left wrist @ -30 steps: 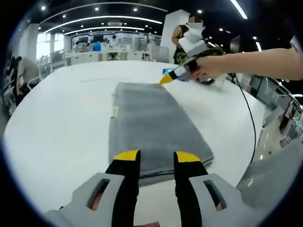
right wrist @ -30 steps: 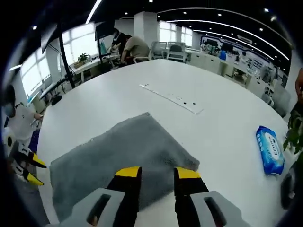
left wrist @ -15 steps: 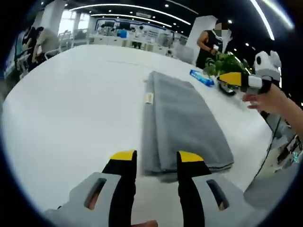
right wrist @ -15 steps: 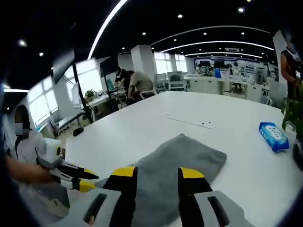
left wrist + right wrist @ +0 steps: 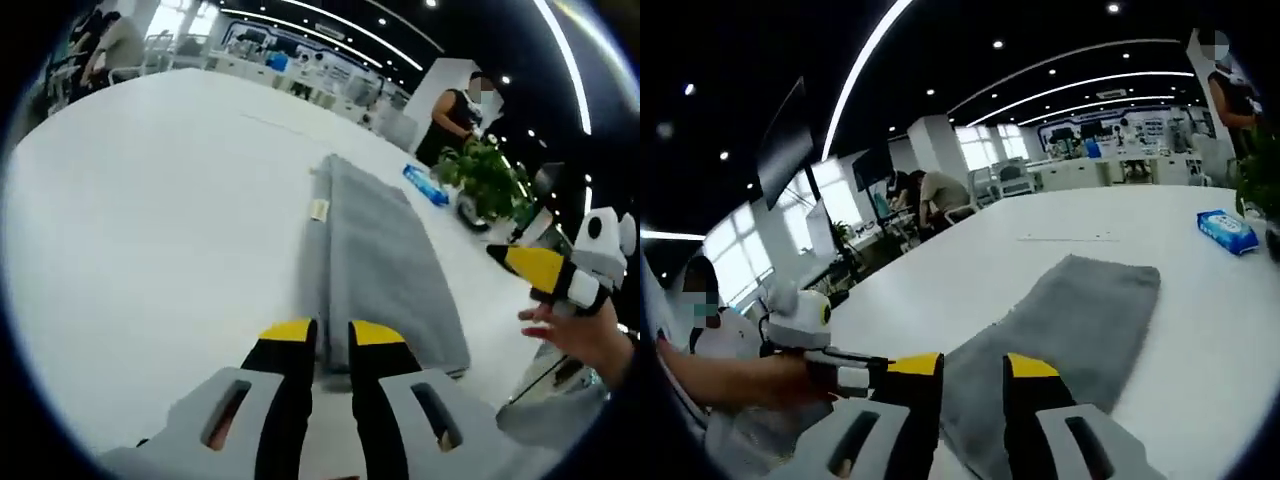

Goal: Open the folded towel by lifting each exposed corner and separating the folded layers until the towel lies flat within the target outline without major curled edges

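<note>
Your left gripper (image 5: pixel 332 334) is narrowing, nearly together, at the folded towel (image 5: pixel 375 255) near edge on the bench (image 5: pixel 150 200); next, clamp the top layer.

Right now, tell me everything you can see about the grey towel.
The grey towel is soft, terry-looking cloth, folded into a long narrow rectangle lying flat on the white table. Stacked layers show along its near end, and a small pale tag sticks out of one long edge. The left hand-held gripper is at that near end; whether it touches is unclear.
</note>
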